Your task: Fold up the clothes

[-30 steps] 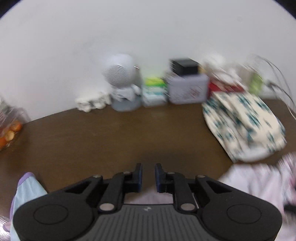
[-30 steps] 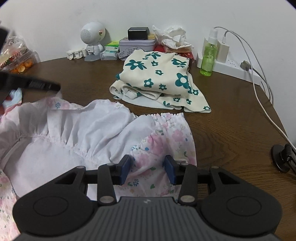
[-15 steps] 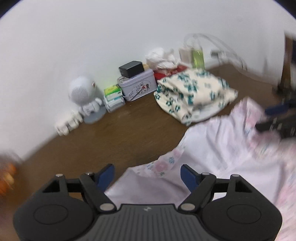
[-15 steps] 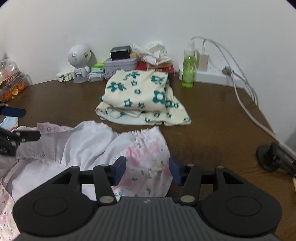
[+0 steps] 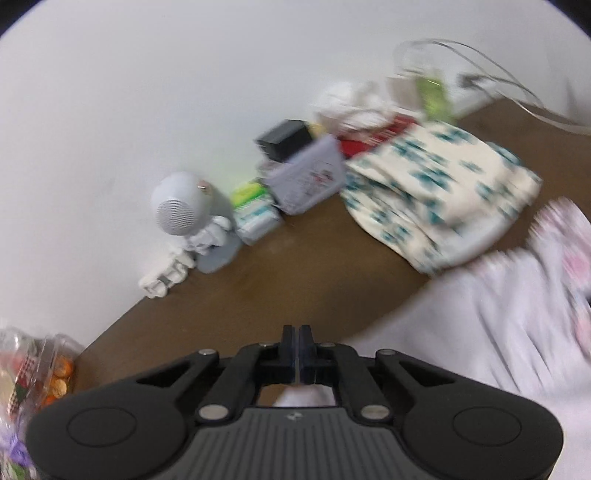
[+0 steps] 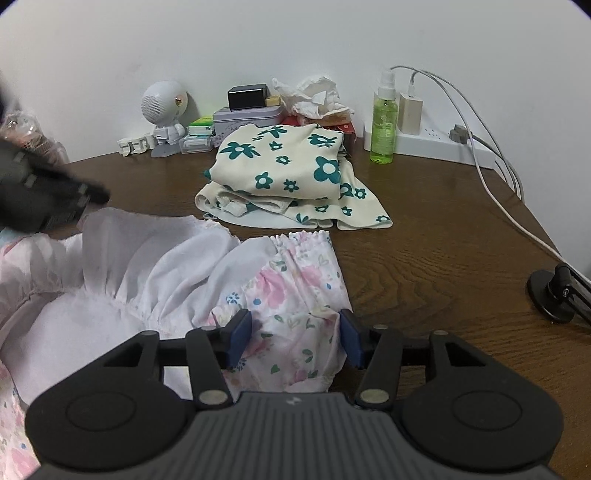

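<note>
Left gripper jaws pinch the dress edge; right gripper, jaws wide, should grab the hem squarely before lifting.

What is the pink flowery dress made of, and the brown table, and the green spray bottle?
The pink floral dress looks like thin, soft woven cloth, maybe cotton: it gathers and wrinkles. The brown table shows a wood grain with slight sheen, possibly veneer. The green spray bottle looks like clear plastic: light passes through its green liquid.

A plain white wall rises at the far side behind a dark brown wood-grain bench, lit evenly, its far edge meeting the wall.
</note>
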`<state>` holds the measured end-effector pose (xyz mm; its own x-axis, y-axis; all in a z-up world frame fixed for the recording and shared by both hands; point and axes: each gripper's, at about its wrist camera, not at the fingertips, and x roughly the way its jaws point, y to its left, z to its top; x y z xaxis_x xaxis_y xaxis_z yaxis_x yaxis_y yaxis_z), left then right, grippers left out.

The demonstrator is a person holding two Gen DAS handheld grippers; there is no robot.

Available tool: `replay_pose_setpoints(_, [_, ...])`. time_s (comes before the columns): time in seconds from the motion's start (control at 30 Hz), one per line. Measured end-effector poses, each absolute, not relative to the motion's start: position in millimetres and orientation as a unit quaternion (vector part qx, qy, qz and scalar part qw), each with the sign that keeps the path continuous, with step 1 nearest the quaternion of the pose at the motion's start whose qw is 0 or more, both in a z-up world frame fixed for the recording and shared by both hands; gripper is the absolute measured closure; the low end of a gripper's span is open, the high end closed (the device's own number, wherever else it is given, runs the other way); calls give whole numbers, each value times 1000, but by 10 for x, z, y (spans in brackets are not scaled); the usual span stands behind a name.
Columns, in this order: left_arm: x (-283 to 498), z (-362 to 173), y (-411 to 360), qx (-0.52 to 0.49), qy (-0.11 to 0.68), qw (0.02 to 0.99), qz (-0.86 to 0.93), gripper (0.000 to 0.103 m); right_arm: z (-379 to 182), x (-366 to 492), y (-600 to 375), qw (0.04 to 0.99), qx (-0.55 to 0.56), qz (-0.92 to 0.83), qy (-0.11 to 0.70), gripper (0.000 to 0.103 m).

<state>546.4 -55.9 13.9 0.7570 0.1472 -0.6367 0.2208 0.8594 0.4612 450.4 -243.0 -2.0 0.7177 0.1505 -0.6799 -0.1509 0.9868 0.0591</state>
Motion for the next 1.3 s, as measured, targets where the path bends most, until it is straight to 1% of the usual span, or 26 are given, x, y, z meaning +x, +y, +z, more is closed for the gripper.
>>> replay_pose_setpoints(0.07, [5635,135,-487,237,358,903,5,96,-28,4496,-2427,928,-7,85,364,50])
replay_pose_setpoints(0.17, [5702,194,-330,189,381,905,-1,88,-29,4489,-2446,928,-8,89,362,50])
replay_pose_setpoints(0.23, [5621,262,-266,171,398,901,-32,68,-20,4492,-2461,927,-5,90,364,50])
replay_pose_setpoints(0.27, [5556,295,-250,169,404,898,-47,48,-17,4495,-2465,926,-5,91,366,50])
replay_pose_setpoints(0.3, [5466,317,-261,178,404,896,-58,42,-14,4498,-2469,926,-4,92,367,50])
replay_pose_setpoints(0.43, [5168,286,-379,227,405,883,-68,43,-11,4504,-2459,924,-9,93,370,50])
replay_pose_setpoints(0.53, [5158,140,-465,242,421,874,-32,43,-13,4499,-2453,924,-10,93,370,50])
replay_pose_setpoints(0.57, [5184,85,-479,239,431,870,-19,44,-14,4498,-2453,924,-10,93,370,50])
replay_pose_setpoints(0.6, [5210,38,-485,232,439,868,-14,48,-14,4497,-2454,924,-11,93,370,50])
replay_pose_setpoints(0.63, [5240,8,-493,229,446,865,-14,68,-14,4497,-2455,924,-11,94,370,50])
replay_pose_setpoints(0.67, [5270,-19,-501,228,453,862,-14,95,-13,4496,-2456,924,-11,95,370,50])
replay_pose_setpoints(0.7, [5297,-19,-507,227,458,859,-16,101,-12,4496,-2457,924,-11,95,370,50])
replay_pose_setpoints(0.87, [5426,18,-546,249,477,843,-20,103,-9,4498,-2461,924,-13,99,370,49])
replay_pose_setpoints(1.1, [5707,100,-668,326,464,824,1,103,-13,4494,-2451,923,-21,101,370,49])
replay_pose_setpoints(1.17, [5805,123,-689,330,473,817,-3,103,-14,4497,-2451,923,-22,102,370,49])
replay_pose_setpoints(1.23, [5869,157,-695,325,490,808,-19,96,-14,4496,-2452,923,-22,102,370,49])
replay_pose_setpoints(1.27, [5877,180,-687,317,504,802,-34,89,-14,4495,-2454,923,-22,103,370,49])
replay_pose_setpoints(1.3, [5884,204,-679,309,518,796,-50,78,-14,4494,-2453,923,-22,103,369,49])
